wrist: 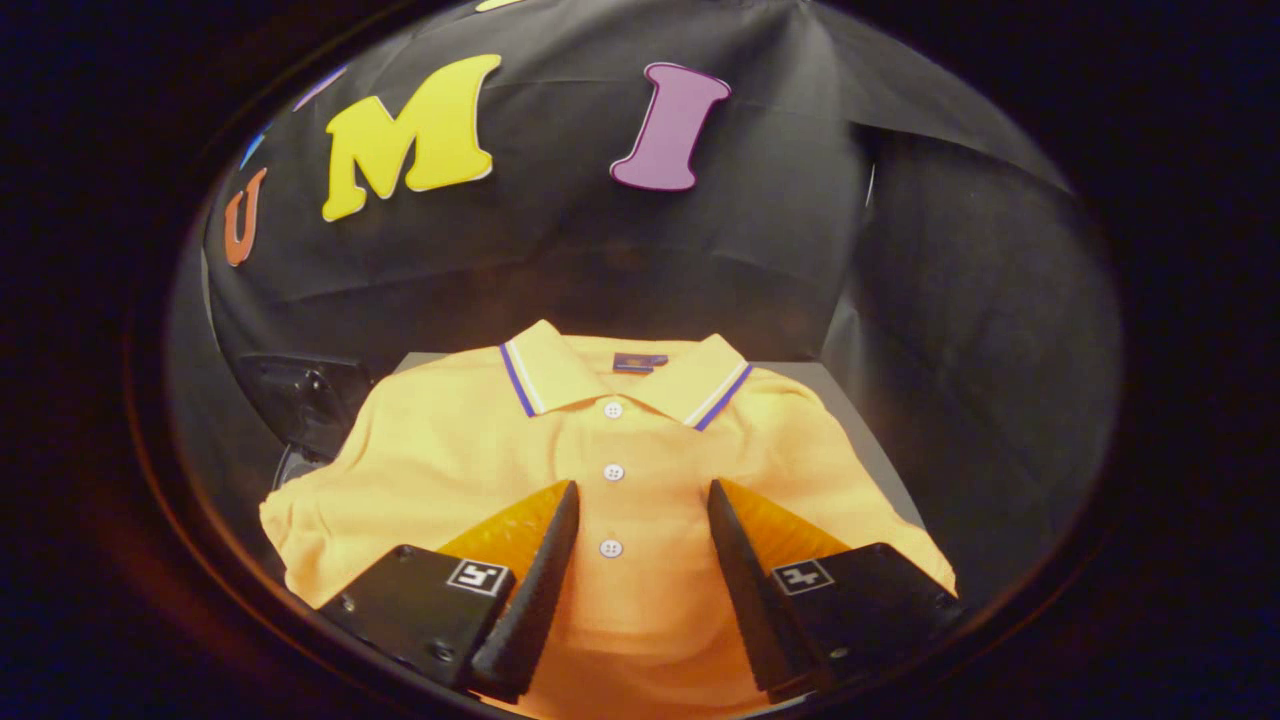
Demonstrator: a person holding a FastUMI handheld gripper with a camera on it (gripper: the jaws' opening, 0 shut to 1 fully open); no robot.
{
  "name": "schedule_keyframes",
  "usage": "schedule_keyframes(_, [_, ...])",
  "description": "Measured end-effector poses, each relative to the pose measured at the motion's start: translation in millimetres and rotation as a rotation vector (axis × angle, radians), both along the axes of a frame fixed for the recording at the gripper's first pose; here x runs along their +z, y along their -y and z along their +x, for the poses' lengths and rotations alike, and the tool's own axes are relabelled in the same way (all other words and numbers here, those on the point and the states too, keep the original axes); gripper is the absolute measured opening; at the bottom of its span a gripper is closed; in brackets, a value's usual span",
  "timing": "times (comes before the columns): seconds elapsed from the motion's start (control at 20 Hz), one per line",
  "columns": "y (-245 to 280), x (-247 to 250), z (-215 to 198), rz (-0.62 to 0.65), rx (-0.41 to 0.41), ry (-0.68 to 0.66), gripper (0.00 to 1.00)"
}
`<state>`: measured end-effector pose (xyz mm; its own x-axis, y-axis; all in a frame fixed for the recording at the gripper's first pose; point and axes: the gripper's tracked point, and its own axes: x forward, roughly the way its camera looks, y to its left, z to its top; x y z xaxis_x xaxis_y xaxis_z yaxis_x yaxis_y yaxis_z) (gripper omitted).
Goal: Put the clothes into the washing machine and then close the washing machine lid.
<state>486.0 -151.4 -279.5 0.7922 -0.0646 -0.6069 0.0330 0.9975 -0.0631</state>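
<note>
Black cloth walls back a grey table (850, 385) where a yellow knit polo shirt (450, 450) lies flat; the tool (640, 490) hovers spread open over its buttoned placket.

Polo shirt (480, 450) hem cut off below the fingers (545, 560), collar label unreadable

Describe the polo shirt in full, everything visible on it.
The polo shirt is orange-yellow, of a knit-looking fabric, lying flat and front up on a grey surface before the black cloth wall. Its collar, tipped with blue and white stripes, lies spread open with a small dark label inside. Three white buttons run down the placket. The gripper is open above it, fingers either side of the placket; contact with the fabric cannot be told.
</note>
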Motion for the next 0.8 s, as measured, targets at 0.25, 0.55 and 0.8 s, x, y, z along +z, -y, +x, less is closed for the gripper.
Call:
schedule_keyframes(0.25, [-11, -3, 1, 0.009, 0.027, -0.022, 0.36])
schedule_keyframes(0.55, [-16, 3, -3, 0.051, 0.02, -0.034, 0.06])
schedule_keyframes(0.8, [-27, 22, -24, 0.14, 0.018, 0.001, 0.04])
